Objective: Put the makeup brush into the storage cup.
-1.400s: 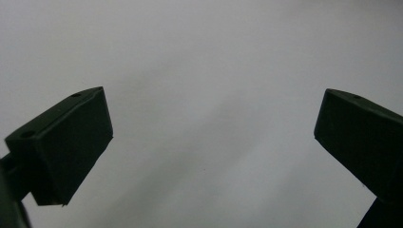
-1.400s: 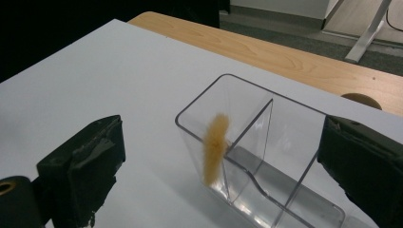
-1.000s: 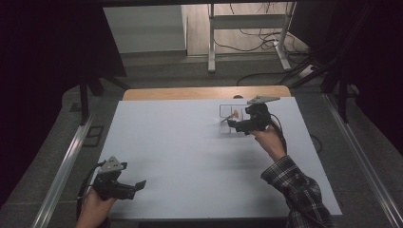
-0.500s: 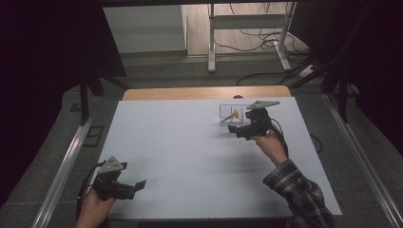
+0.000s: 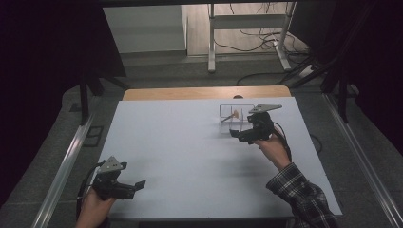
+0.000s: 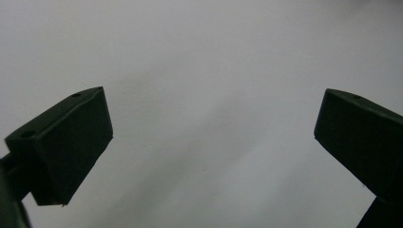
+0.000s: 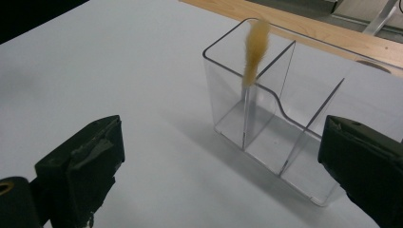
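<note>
Right gripper (image 7: 223, 156) fingers apart near clear organizer (image 7: 285, 118) holding brush (image 7: 255, 50), left gripper (image 6: 214, 152) apart

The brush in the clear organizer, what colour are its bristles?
Tan-gold bristles, clearest in the right gripper view.

Your white tabletop (image 5: 190, 152) runs wide in front of you, and along its far edge you have a strip of bare light wood (image 5: 190, 93). From your right claw's camera that wood (image 7: 304, 28) lies behind the white surface (image 7: 119, 61). From your left claw's camera you see plain white surface (image 6: 204, 71). A metal rail (image 5: 62, 171) flanks the tabletop on your left and another (image 5: 366, 166) on your right, both on grey floor (image 5: 190, 71). Beyond the far edge stands a white metal frame (image 5: 211, 42), with loose cables (image 5: 252, 35) lying behind it. Dark drapes (image 5: 47, 47) close off the left.
</note>
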Demonstrator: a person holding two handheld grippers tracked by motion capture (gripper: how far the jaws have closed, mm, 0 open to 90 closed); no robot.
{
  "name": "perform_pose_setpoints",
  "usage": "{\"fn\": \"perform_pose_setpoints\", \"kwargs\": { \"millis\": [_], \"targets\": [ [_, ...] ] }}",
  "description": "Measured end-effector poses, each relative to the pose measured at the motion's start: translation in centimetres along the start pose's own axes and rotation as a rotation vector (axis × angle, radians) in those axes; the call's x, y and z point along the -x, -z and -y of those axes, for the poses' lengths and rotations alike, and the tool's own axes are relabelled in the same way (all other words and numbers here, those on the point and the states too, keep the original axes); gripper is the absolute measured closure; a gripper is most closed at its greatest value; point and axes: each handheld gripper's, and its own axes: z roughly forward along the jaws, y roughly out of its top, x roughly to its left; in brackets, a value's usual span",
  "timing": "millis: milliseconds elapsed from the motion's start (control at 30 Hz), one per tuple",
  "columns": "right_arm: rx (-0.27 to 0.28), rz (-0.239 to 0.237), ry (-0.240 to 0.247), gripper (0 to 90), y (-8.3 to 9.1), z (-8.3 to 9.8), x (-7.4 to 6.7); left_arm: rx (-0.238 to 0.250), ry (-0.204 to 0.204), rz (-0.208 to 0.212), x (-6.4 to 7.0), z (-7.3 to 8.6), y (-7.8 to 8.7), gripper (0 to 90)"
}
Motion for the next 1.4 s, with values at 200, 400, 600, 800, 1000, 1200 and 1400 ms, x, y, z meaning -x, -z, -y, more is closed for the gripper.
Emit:
{"fn": "perform_pose_setpoints", "kwargs": {
  "millis": [200, 400, 600, 800, 1000, 1200, 1400],
  "targets": [
    [-0.010, 0.000, 0.012, 1.4, 0.3, 0.5, -0.4, 0.001, 0.002, -0.001, 0.0, 0.0, 0.0, 0.0],
    [-0.037, -0.005, 0.024, 1.5, 0.7, 1.0, -0.7, 0.000, -0.001, -0.004, 0.0, 0.0, 0.0, 0.0],
    [-0.041, -0.006, 0.042, 0.9, 1.1, 1.5, -1.1, -0.001, -0.001, -0.005, 0.0, 0.0, 0.0, 0.0],
    [-0.065, -0.013, 0.056, 0.0, 1.3, 2.1, -1.4, -0.002, -0.001, -0.006, 0.0, 0.0, 0.0, 0.0],
    [-0.080, -0.012, 0.074, 0.0, 1.6, 2.7, -1.8, -0.004, 0.003, -0.005, 0.0, 0.0, 0.0, 0.0],
    [-0.093, -0.007, 0.086, 0.0, 1.9, 3.2, -2.1, -0.005, 0.003, -0.005, 0.0, 0.0, 0.0, 0.0],
    [-0.105, 0.000, 0.095, 0.0, 2.3, 3.8, -2.4, -0.007, 0.005, -0.005, -0.1, 0.0, -0.1, 0.0]
  ]
}}
